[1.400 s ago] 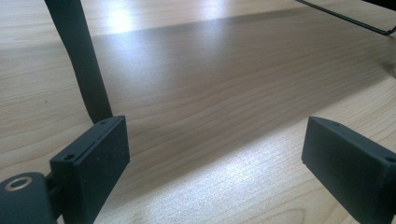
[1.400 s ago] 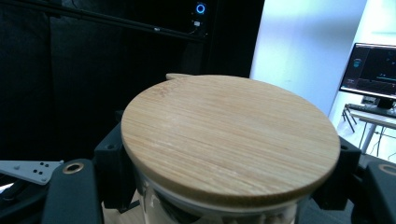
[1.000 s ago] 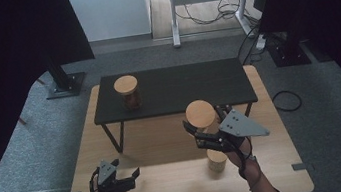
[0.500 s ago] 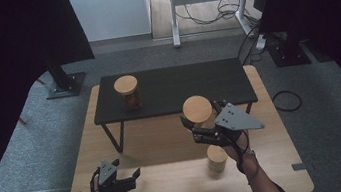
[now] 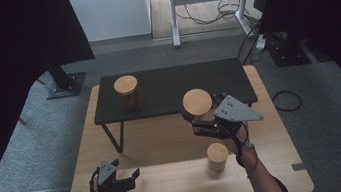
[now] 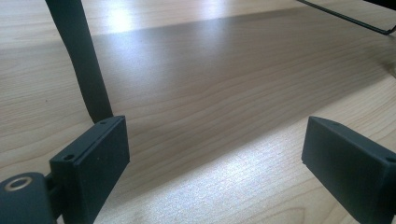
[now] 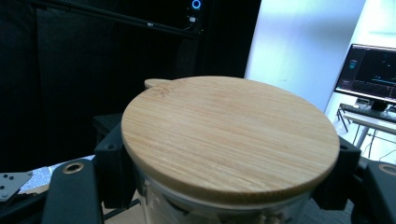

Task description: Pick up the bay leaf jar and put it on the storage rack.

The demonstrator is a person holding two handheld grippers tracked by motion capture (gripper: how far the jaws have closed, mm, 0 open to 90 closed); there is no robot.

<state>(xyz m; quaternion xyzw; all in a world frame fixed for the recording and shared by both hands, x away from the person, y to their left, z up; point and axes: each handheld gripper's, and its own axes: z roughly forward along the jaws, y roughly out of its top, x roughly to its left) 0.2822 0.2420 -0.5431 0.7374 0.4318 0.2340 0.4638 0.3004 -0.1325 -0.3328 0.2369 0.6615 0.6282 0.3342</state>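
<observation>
Right hand-held gripper (image 5: 201, 118) clamped on upright jar (image 5: 198, 104), lifted above tabletop (image 5: 165, 142); left hand-held gripper (image 5: 128, 173) jaws apart, low, near-left.

In the right gripper view, a wide lid (image 7: 229, 135) is covering the held jar (image 7: 205, 212), whose glass body is running off the bottom edge with its contents too blurred to tell. A second lid (image 7: 156, 83) is peeking out behind it, mostly hidden. In the left gripper view, both jaws are being cut by the frame, and a dark leg (image 6: 84, 65) is running off the top. In the high view, the person's forearm (image 5: 266, 183) is leaving the bottom edge.
</observation>
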